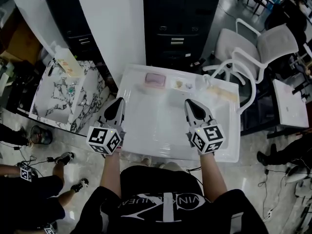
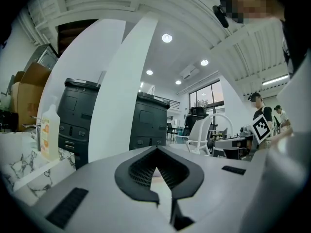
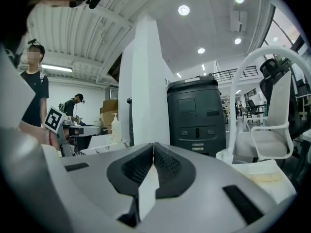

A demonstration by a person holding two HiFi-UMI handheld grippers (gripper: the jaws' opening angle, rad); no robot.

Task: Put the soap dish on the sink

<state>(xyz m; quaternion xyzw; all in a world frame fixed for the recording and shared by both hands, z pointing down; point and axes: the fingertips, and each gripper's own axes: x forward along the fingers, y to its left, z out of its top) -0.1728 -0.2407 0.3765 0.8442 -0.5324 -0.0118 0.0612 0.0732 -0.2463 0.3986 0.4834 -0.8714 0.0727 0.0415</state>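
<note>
soap dish: your pink rectangular soap dish (image 1: pixel 155 80) sits on the back ledge of the white ceramic sink (image 1: pixel 161 126); the task looks done.
handling: probably light, stiff and slick; pinch it across the short sides.
left gripper (image 1: pixel 119 101): jaws together, empty, over the basin.
right gripper (image 1: pixel 189 103): the same, well short of the dish.

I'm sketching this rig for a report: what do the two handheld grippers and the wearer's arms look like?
The left gripper and right gripper both have light grey shells tapering to a point, with black ribbed pads lining the jaws. Each carries a white cube printed with black square markers. No cables show. The T-shirt is black and short-sleeved, with white lettering.
</note>
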